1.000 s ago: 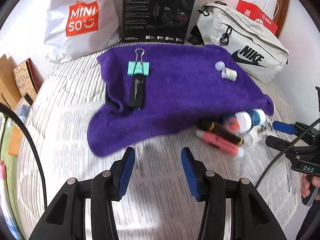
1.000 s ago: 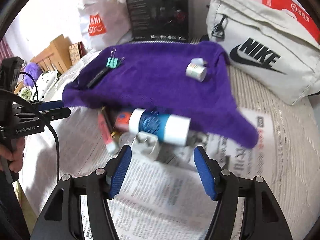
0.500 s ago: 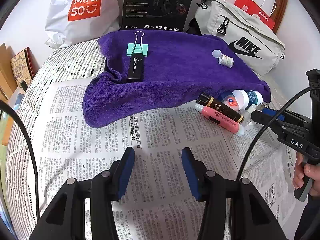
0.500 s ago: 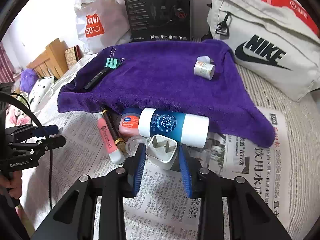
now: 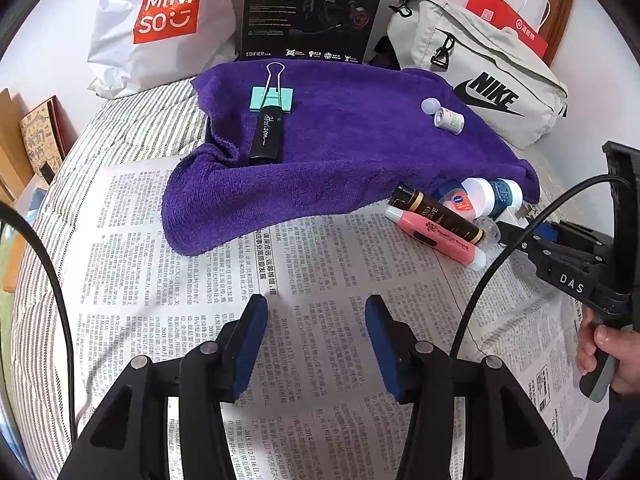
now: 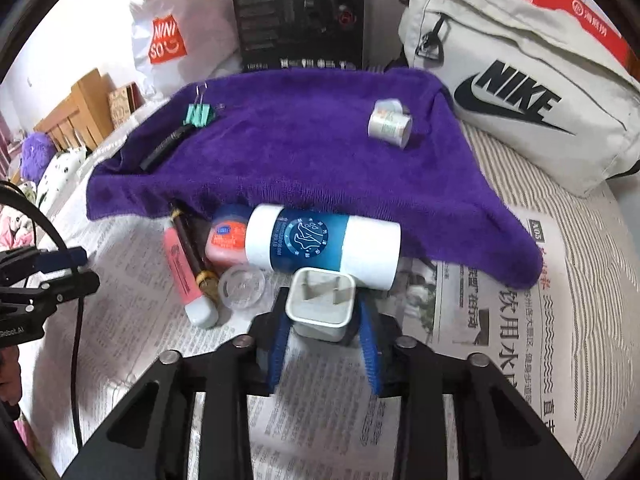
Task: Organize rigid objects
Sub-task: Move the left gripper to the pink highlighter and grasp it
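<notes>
My right gripper (image 6: 323, 312) is shut on a white plug adapter (image 6: 321, 308), prongs facing away; it also shows in the left wrist view (image 5: 520, 220). Just beyond lie a blue-and-white bottle (image 6: 322, 243), a small jar with a red label (image 6: 226, 242), a clear lid (image 6: 243, 285), a pink tube (image 6: 185, 274) and a dark tube (image 6: 192, 248). On the purple towel (image 6: 300, 160) lie a teal binder clip (image 5: 272, 98), a black stick (image 5: 267, 136) and a small white bottle (image 5: 449, 119). My left gripper (image 5: 316, 320) is open and empty over the newspaper (image 5: 200, 280).
A Nike bag (image 6: 520, 92), a black box (image 5: 314, 8) and a Miniso bag (image 5: 160, 24) stand behind the towel. A red bag (image 5: 508, 26) stands at the back right. The striped bedding (image 5: 132, 128) runs out to the left edge.
My right gripper moved in and closed on the plug adapter, then raised it slightly. My left gripper pulled back from the towel and stays open.
</notes>
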{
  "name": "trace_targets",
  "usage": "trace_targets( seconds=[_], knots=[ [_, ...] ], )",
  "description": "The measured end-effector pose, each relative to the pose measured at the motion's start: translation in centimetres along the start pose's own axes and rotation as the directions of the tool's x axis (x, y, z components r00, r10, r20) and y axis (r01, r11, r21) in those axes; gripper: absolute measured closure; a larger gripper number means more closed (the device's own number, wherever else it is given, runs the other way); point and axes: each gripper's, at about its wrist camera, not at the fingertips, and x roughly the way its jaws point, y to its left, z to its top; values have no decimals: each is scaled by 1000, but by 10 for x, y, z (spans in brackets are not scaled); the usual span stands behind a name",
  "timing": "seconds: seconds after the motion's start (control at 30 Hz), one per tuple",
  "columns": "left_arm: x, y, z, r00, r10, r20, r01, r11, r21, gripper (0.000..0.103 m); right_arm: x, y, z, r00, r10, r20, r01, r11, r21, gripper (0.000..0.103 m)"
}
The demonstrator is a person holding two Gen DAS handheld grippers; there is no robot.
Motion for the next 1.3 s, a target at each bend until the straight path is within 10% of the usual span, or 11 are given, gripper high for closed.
trace_targets(
  seconds=[0.53,1.3],
  knots=[
    [15,-59,25,997,-80,-19,81,994,79,54,-48,-53,-50,1000,11,-15,-10,999,37,74],
    [44,-105,44,993,16,-113,-4,994,110,47,-46,-56,-63,996,41,74,-43,998,34,73]
  ],
)
